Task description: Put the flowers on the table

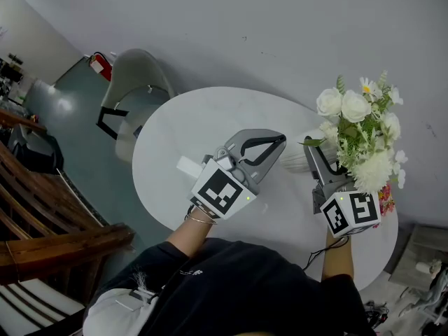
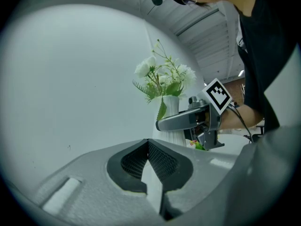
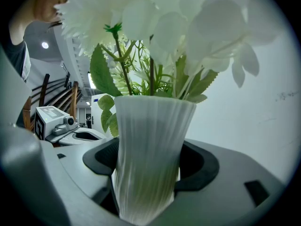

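Under the flowers (image 3: 155, 18), right gripper's (image 3: 149, 173) view shows jaws gripping vase (image 3: 150, 135).

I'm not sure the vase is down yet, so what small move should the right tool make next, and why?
Probably ease the right tool straight down until the vase rests on the table, then open. Its jaws clamp the ribbed vase with the flowers upright, and no view shows its base touching.
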Motion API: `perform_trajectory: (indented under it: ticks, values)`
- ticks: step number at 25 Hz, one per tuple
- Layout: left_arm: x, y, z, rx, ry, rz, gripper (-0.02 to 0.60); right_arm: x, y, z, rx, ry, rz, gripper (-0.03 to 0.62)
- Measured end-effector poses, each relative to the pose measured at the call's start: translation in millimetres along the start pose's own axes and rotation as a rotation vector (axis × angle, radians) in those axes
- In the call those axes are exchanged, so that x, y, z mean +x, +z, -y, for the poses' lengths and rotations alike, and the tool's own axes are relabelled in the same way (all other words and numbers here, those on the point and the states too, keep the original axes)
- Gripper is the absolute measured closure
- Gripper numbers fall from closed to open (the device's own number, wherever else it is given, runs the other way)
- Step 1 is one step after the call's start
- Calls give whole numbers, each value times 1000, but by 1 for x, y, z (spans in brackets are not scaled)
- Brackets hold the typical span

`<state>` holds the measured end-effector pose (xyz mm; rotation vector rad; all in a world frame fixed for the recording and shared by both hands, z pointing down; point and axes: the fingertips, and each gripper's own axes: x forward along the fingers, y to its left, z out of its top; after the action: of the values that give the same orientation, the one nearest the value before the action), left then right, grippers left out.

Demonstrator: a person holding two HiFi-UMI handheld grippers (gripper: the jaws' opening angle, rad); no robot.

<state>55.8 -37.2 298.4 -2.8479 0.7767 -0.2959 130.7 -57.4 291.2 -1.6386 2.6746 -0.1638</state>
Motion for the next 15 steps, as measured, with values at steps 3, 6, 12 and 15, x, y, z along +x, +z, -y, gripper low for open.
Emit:
perform_trajectory:
  ticks: [3, 6, 12, 15]
  values:
    - [2, 2, 0, 7, 0, 7, 583, 0, 1, 0, -3, -2, 7, 229]
    - [3, 6, 2, 12, -3, 16, 583, 0, 1, 0, -6, -6, 4, 229]
    - [3, 5, 5, 0, -3, 11, 583, 0, 3, 0, -9, -6, 5, 229]
    - [3, 3, 8, -6, -10, 3, 583, -1, 1, 0, -6, -5, -1, 229]
